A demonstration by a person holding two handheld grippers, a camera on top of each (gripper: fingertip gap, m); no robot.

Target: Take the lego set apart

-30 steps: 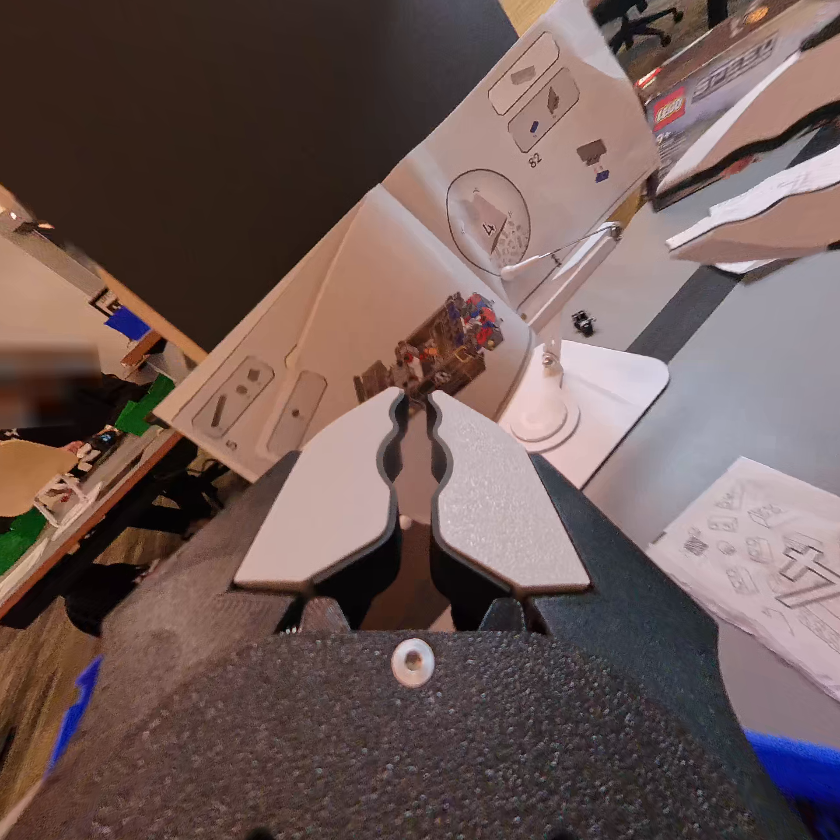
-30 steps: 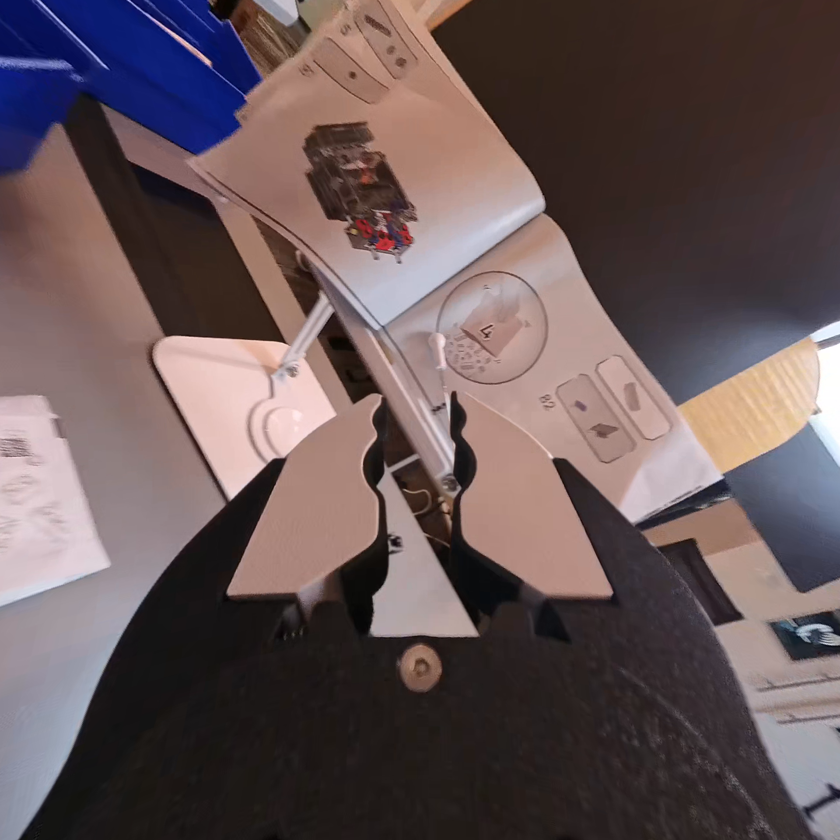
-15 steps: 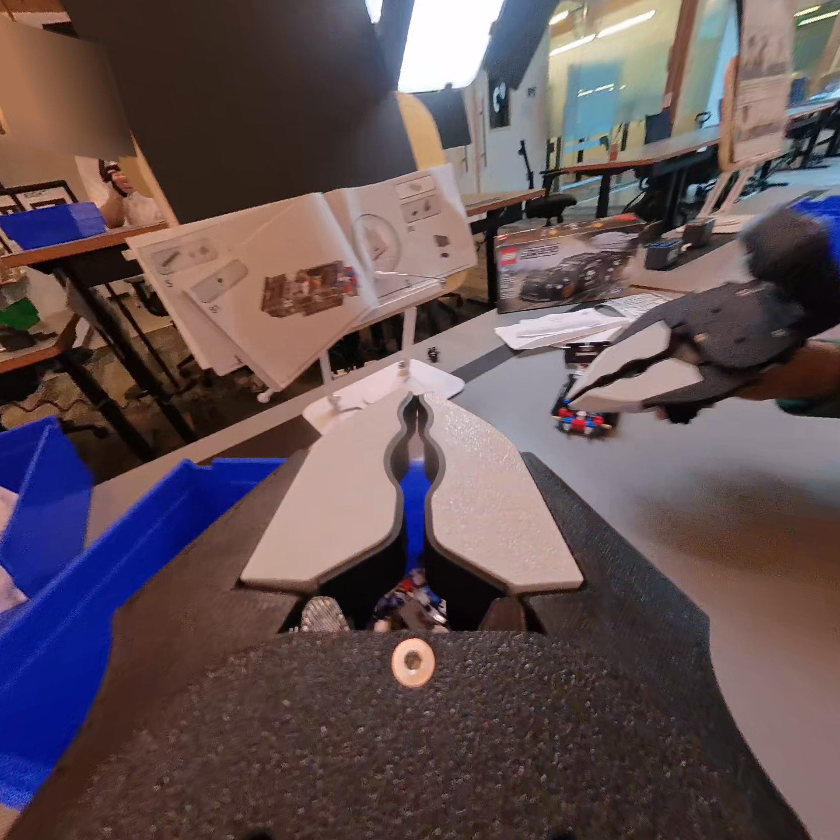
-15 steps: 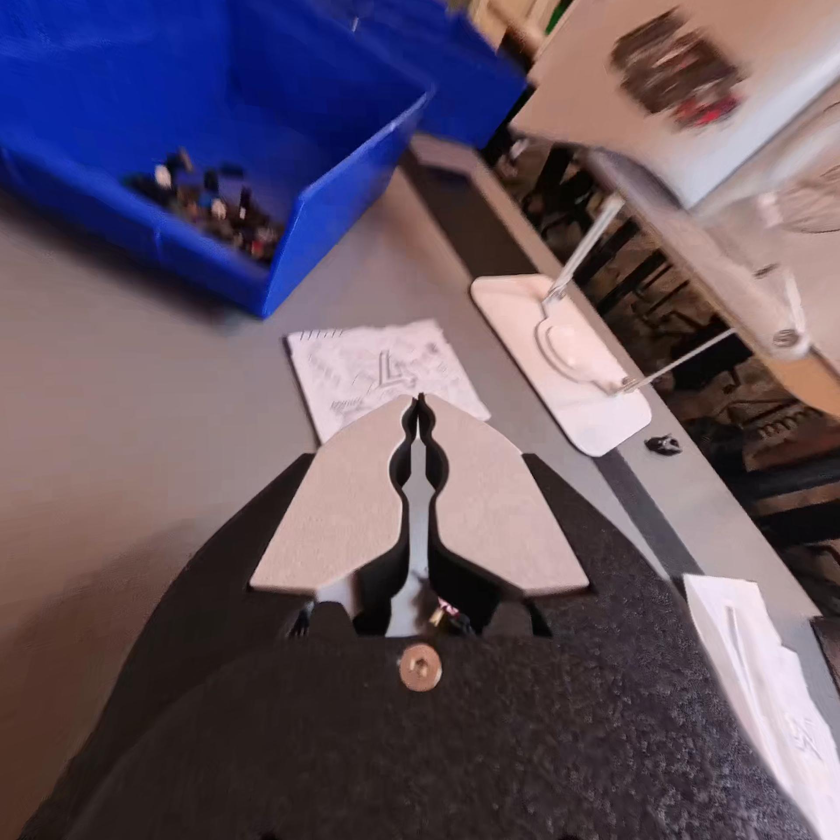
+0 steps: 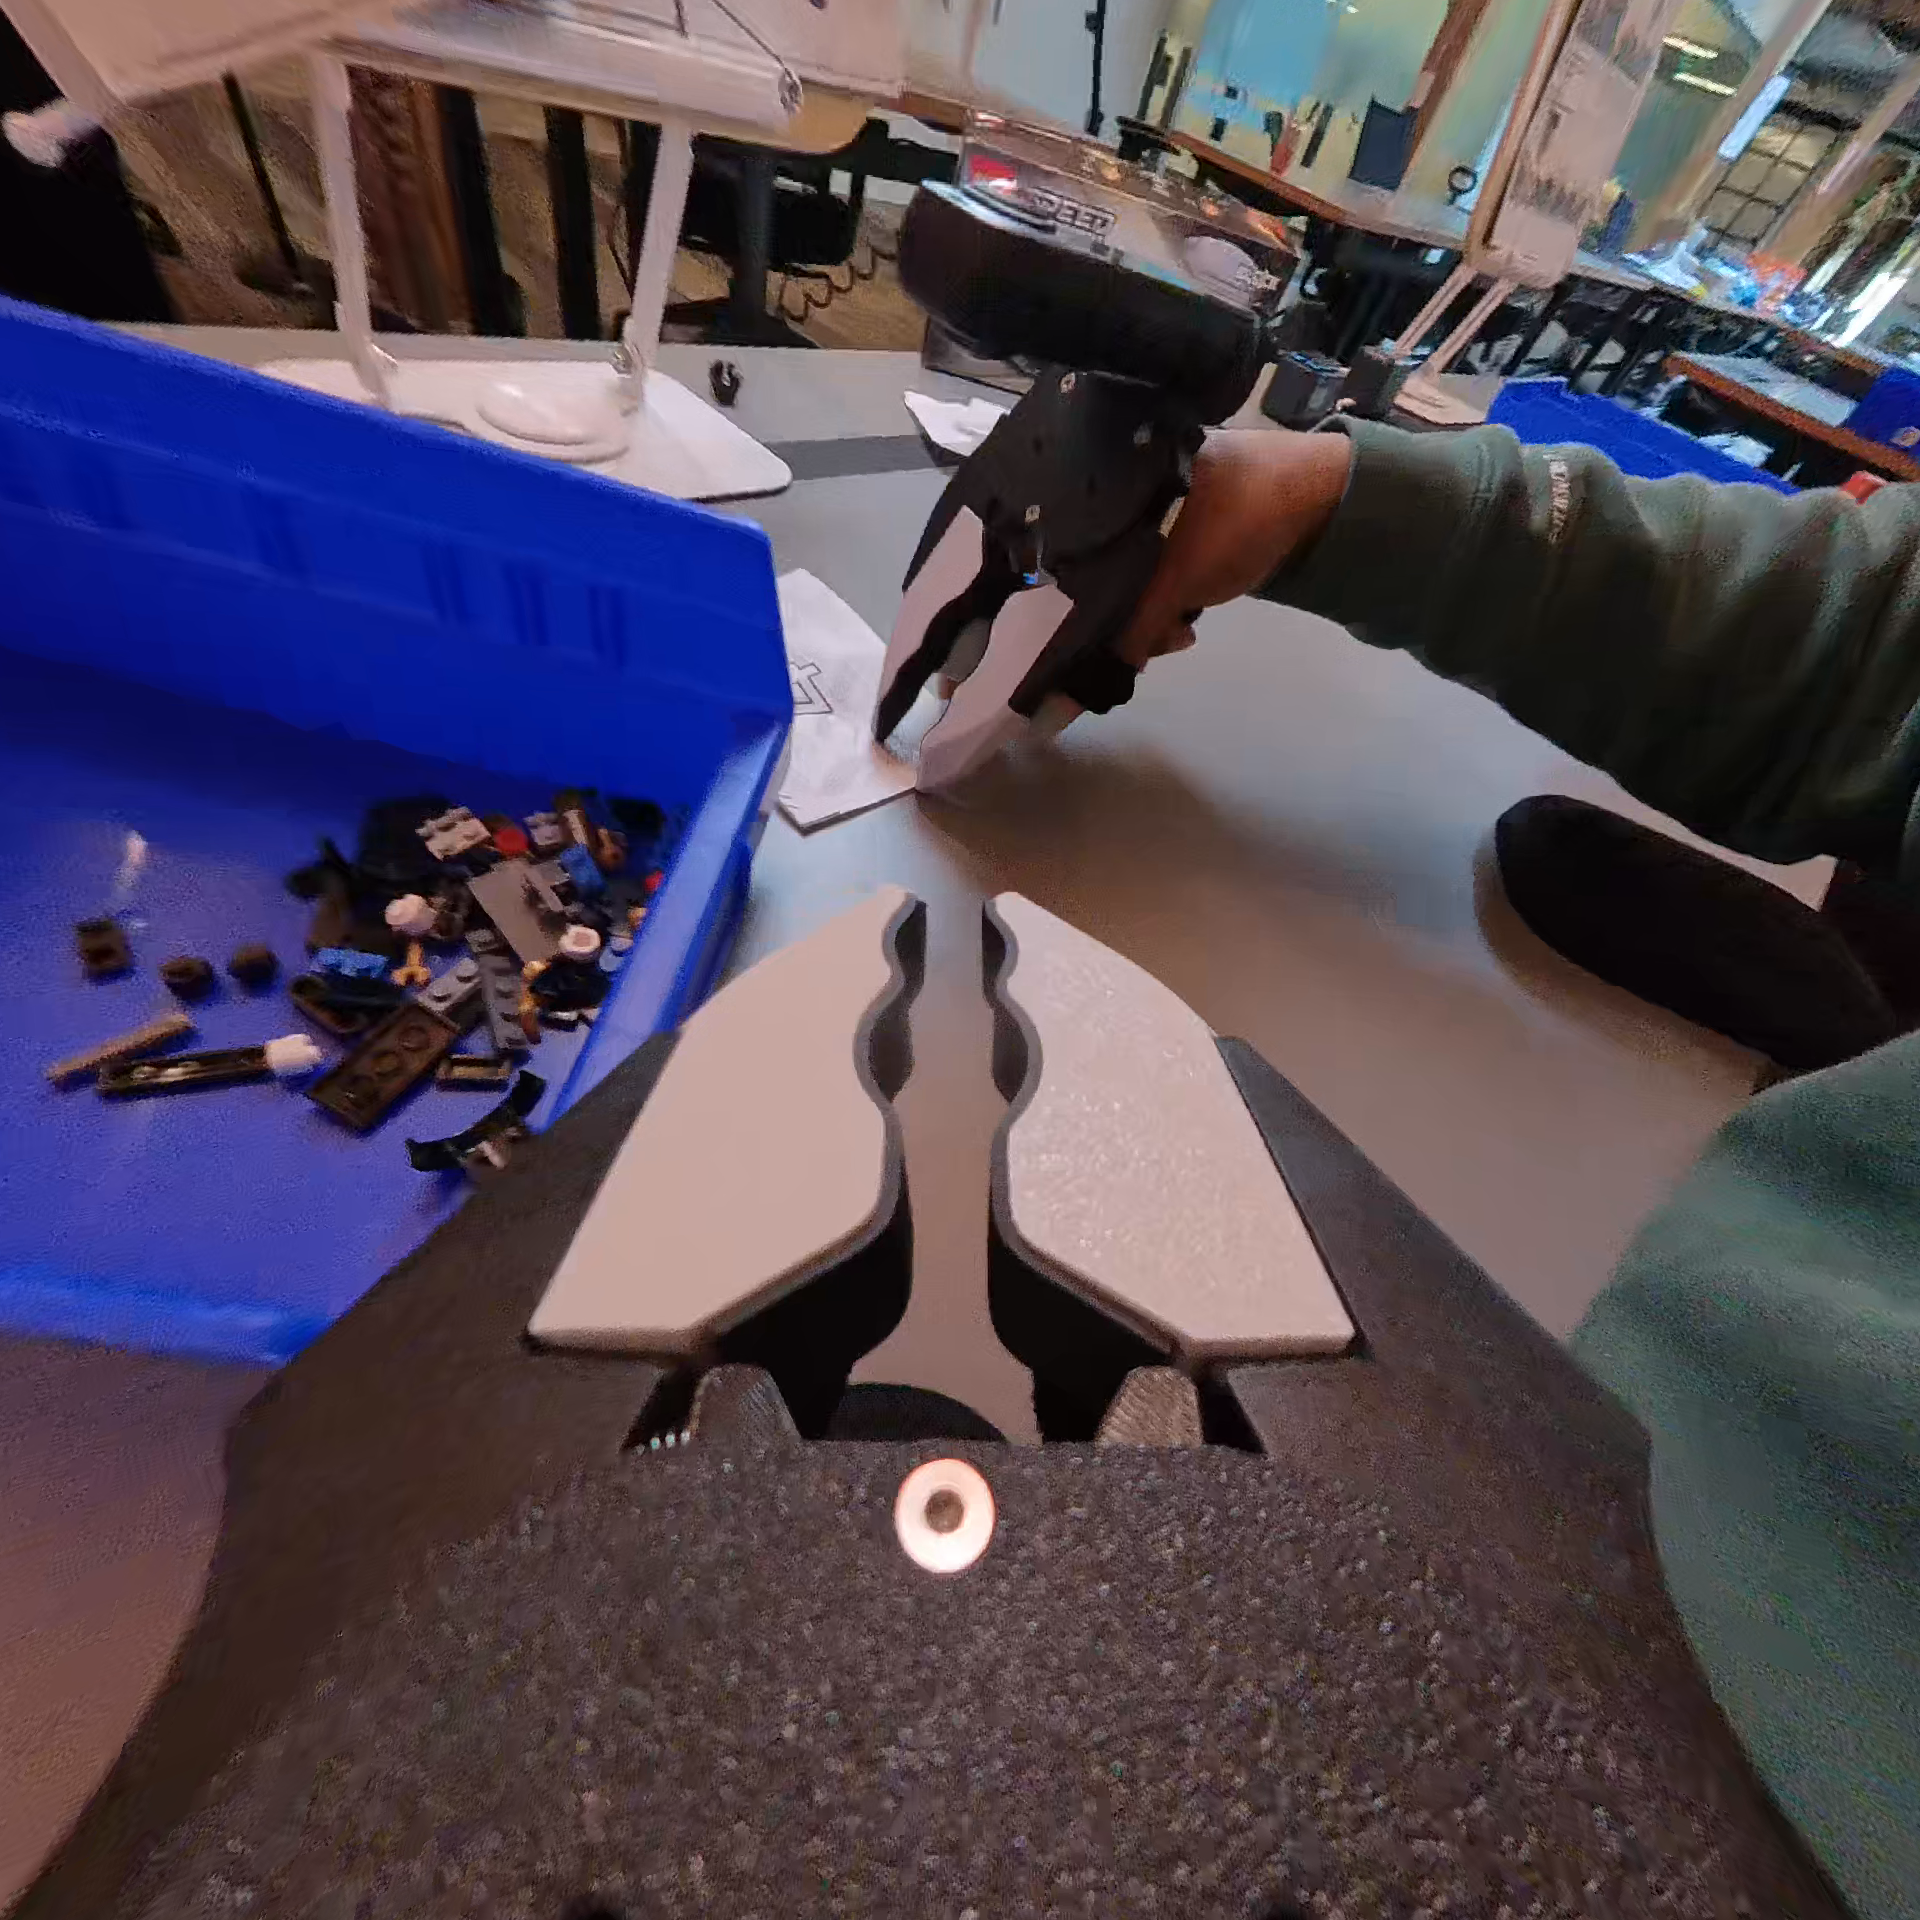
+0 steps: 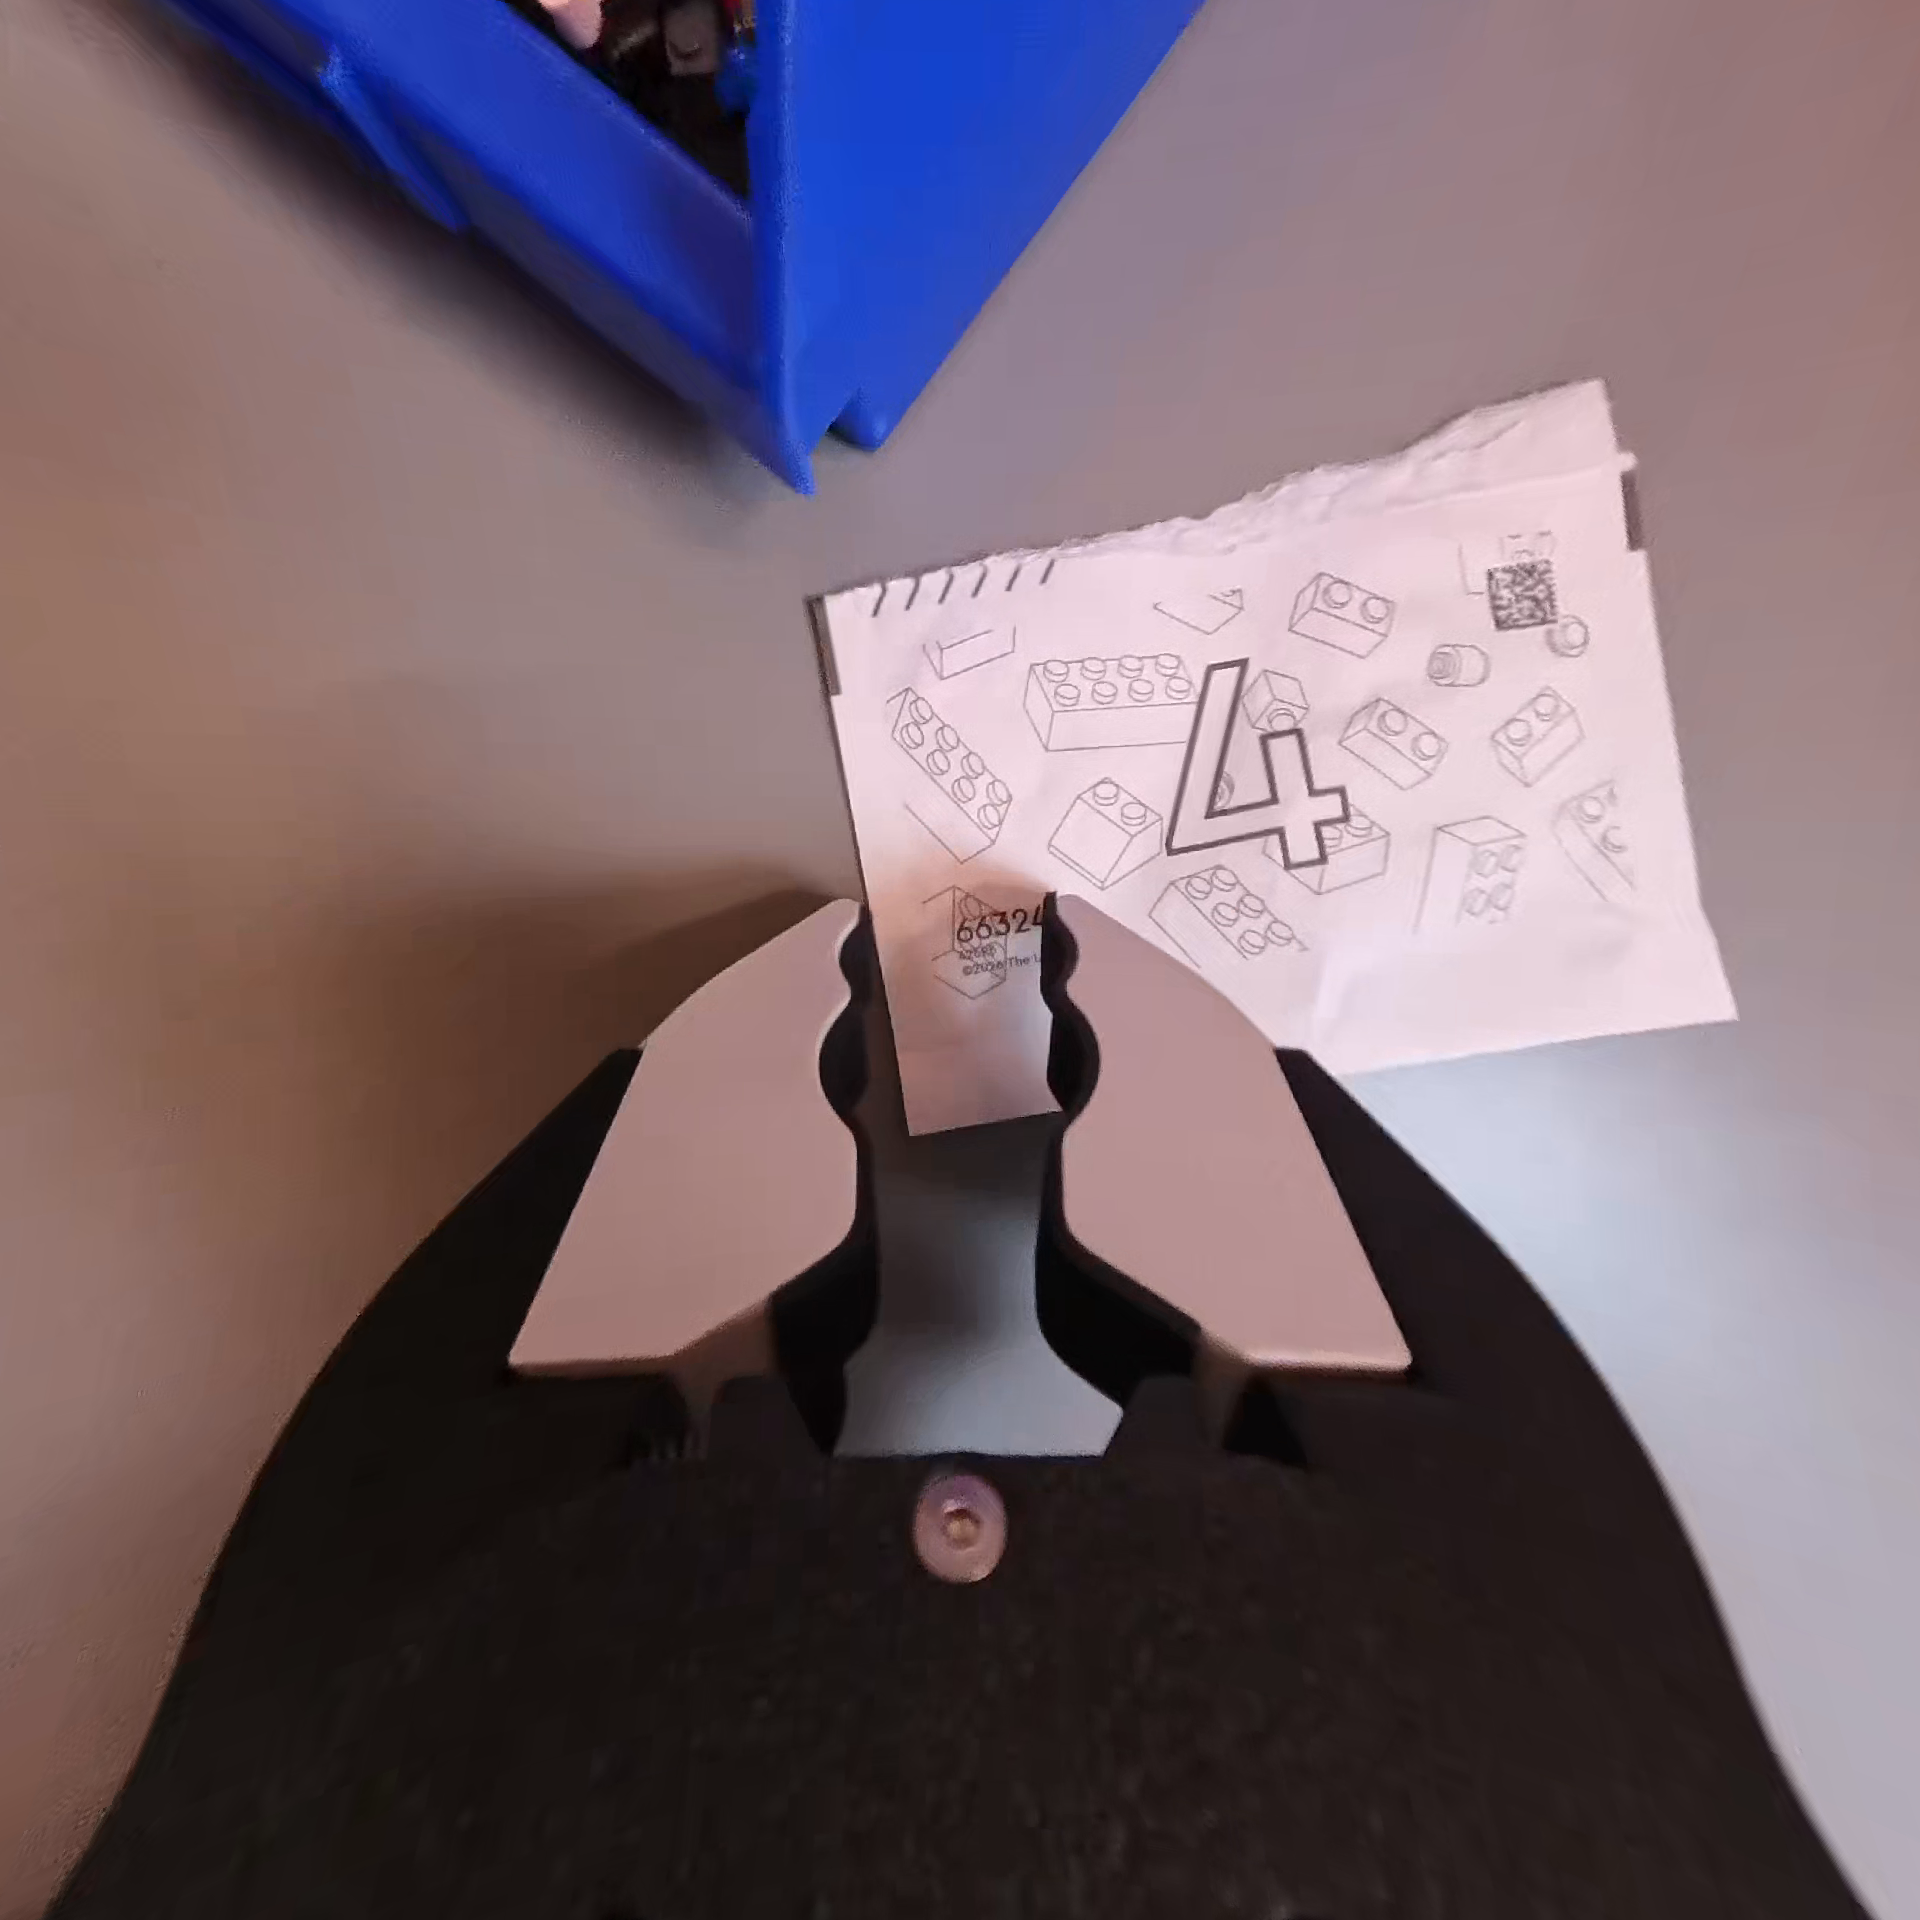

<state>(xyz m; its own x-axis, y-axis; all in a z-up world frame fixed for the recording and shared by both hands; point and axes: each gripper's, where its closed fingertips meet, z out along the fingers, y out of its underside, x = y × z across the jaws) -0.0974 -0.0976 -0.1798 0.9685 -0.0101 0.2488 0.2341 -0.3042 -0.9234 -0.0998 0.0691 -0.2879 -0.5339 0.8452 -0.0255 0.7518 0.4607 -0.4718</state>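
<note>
A smooth grey worktop [image 5: 1299, 831] fills both views, in an open room with long tables and chairs behind. A white wire book stand [image 5: 540, 405] sits on it beyond the left gripper's [image 5: 940, 914] fingers. Left of those fingers stands a deep blue plastic bin [image 5: 416, 582] holding loose lego pieces [image 5: 447, 966], mostly black and grey with a few blue, red and white; no assembled model shows.

The left gripper hovers over bare worktop, its 2 fingers slightly apart and holding nothing.

The right gripper [image 6: 956, 914], held by a hand in a green sleeve [image 5: 1558, 582], points down with its fingers spread. Their tips are at, or just above, the near corner of a torn white paper bag printed with brick outlines [image 6: 1278, 769], which lies flat just beside the bin's corner; the bag's corner lies between the fingers, unpinched.
</note>
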